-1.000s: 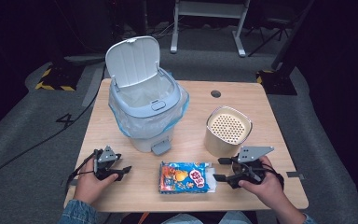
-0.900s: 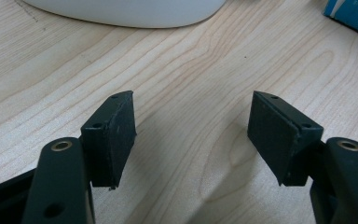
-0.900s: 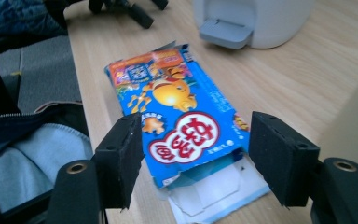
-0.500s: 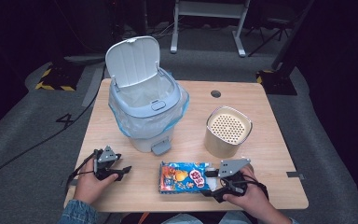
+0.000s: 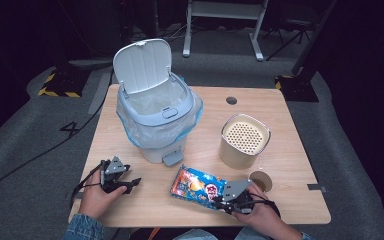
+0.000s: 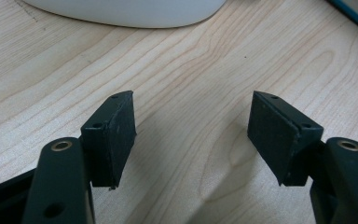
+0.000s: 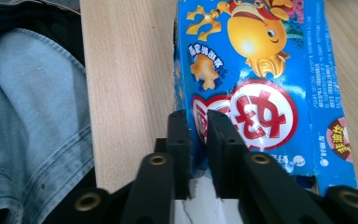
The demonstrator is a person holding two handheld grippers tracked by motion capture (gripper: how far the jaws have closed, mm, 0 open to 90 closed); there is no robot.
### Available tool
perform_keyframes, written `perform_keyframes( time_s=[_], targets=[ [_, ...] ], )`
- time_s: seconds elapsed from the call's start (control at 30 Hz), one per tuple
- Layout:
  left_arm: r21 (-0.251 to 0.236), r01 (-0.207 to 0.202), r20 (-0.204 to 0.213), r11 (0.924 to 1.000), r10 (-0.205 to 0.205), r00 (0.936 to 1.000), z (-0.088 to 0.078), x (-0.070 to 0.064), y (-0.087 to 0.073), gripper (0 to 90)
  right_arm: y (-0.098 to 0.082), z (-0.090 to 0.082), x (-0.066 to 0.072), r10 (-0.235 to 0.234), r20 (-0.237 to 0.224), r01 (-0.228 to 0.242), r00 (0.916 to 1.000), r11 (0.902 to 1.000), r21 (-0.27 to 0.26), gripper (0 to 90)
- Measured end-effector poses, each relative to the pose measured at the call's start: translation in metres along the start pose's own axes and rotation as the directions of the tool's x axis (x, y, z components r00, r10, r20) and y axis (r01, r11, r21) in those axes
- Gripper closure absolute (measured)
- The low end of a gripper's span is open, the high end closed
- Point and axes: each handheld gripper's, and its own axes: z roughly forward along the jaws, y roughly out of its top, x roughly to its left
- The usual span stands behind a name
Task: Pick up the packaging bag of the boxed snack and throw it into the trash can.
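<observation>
At the near edge of the wooden bench (image 5: 290, 135), the right gripper (image 5: 223, 202) has just been closing its jaws, and they now pinch the near corner of the blue snack packet (image 5: 198, 184); in the right gripper view the packet (image 7: 256, 84) lies flat on the wood with its edge caught between the two narrow-set jaws of the right gripper (image 7: 198, 135), beside a denim sleeve (image 7: 32, 121). The left gripper (image 5: 130, 183) rests low over bare bench toward the near left corner, well apart from the packet, its jaws standing wide with nothing between them, as the left gripper view (image 6: 191, 128) confirms. Behind the packet stands a pale blue pedal bin (image 5: 157, 115), lid raised and lined with a clear bag; its pedal is near the packet's far edge. To the right stands a cream perforated-top canister (image 5: 244, 141), and just beside its base lies a small brown disc (image 5: 261, 181).
</observation>
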Motion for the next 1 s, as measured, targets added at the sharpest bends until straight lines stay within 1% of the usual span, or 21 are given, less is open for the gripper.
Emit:
perform_keyframes(
  time_s=[0.03,0.07,0.1,0.13,0.17,0.23,0.27,0.3,0.37,0.4,0.47,0.5,0.53,0.6,0.7,0.73,0.77,0.87,0.9,0.93,1.0],
  targets=[
    [0.0,0.0,0.0,1.0,0.0,1.0,0.0,0.0,0.0,32.7,0.001,-0.001,0.001,-0.005,0.002,0.005,1.0,1.0,-0.001,84.4],
    [0.0,0.001,0.001,1.0,-0.001,1.0,0.0,0.0,0.0,32.7,0.002,-0.002,0.001,-0.006,-0.008,0.006,0.9999,1.0,-0.008,86.2],
    [0.0,0.001,0.001,1.0,-0.001,1.0,0.0,0.0,0.0,32.7,0.002,-0.002,0.001,-0.006,-0.008,0.006,0.9999,1.0,-0.008,86.2],
    [0.0,0.0,0.001,1.0,0.0,1.0,0.0,0.0,0.0,32.6,0.004,-0.006,0.0,0.012,-0.022,-0.012,0.9997,0.9994,-0.032,88.2],
    [0.0,0.0,0.001,1.0,0.0,1.0,0.0,0.0,0.0,32.7,0.006,-0.008,0.0,0.019,-0.026,-0.02,0.9995,0.999,-0.04,88.7],
    [0.0,0.0,0.0,1.0,0.0,1.0,0.0,0.0,0.0,32.7,0.009,-0.014,-0.001,0.03,-0.035,-0.032,0.9989,0.9974,-0.065,89.2],
    [0.0,0.0,0.0,1.0,0.0,1.0,0.0,0.0,0.0,32.7,0.009,-0.014,-0.001,0.03,-0.035,-0.032,0.9989,0.9974,-0.065,89.2],
    [0.0,0.0,0.0,1.0,0.0,1.0,0.0,0.0,0.0,32.7,0.012,-0.022,-0.002,0.041,-0.043,-0.045,0.9982,0.9951,-0.088,89.3],
    [0.0,0.0,0.001,1.0,0.0,1.0,0.0,0.0,0.0,32.7,0.015,-0.029,-0.003,0.044,-0.049,-0.049,0.9978,0.9928,-0.11,89.3],
    [0.0,0.0,0.001,1.0,0.0,1.0,0.0,0.0,0.0,32.7,0.015,-0.029,-0.003,0.044,-0.049,-0.049,0.9978,0.9928,-0.11,89.3],
    [-0.001,-0.001,0.0,1.0,0.001,1.0,0.0,0.0,0.0,32.7,0.02,-0.041,-0.004,0.053,-0.059,-0.061,0.9969,0.9885,-0.138,89.4],
    [0.0,-0.005,-0.001,1.0,0.005,1.0,0.0,0.0,0.0,32.7,0.02,-0.041,-0.004,0.053,-0.059,-0.061,0.9969,0.9885,-0.138,89.4],
    [0.0,0.0,0.0,1.0,0.0,1.0,0.0,0.0,0.0,32.6,0.023,-0.047,-0.004,0.054,-0.057,-0.062,0.9969,0.9869,-0.149,89.4],
    [0.0,0.0,0.0,1.0,0.0,1.0,0.0,0.0,0.0,32.6,0.024,-0.05,-0.004,0.059,-0.057,-0.068,0.9966,0.9856,-0.155,89.4],
    [0.0,0.0,0.002,1.0,0.0,1.0,0.0,0.0,0.0,32.5,0.028,-0.063,-0.007,0.071,-0.063,-0.081,0.9955,0.9789,-0.187,89.4],
    [0.0,0.0,0.002,1.0,0.0,1.0,0.0,0.0,0.0,32.5,0.028,-0.063,-0.007,0.071,-0.063,-0.081,0.9955,0.9789,-0.187,89.4],
    [0.0,0.0,0.003,1.0,0.0,1.0,0.0,0.0,0.0,32.5,0.03,-0.071,-0.008,0.076,-0.066,-0.088,0.9949,0.9743,-0.207,89.4],
    [-0.001,-0.001,0.002,1.0,0.001,1.0,0.0,0.0,0.0,32.5,0.033,-0.083,-0.011,0.086,-0.07,-0.101,0.9938,0.967,-0.234,89.4],
    [-0.001,-0.001,0.002,1.0,0.001,1.0,0.0,0.0,0.0,32.5,0.033,-0.083,-0.011,0.086,-0.07,-0.101,0.9938,0.967,-0.234,89.4],
    [0.0,-0.001,0.002,1.0,0.001,1.0,0.0,0.0,0.0,32.5,0.034,-0.088,-0.012,0.09,-0.079,-0.107,0.9928,0.9633,-0.246,89.4],
    [0.0,0.0,0.002,1.0,0.0,1.0,0.0,0.0,0.0,32.5,0.038,-0.097,-0.015,0.091,-0.08,-0.109,0.9926,0.959,-0.261,89.4]
  ],
)
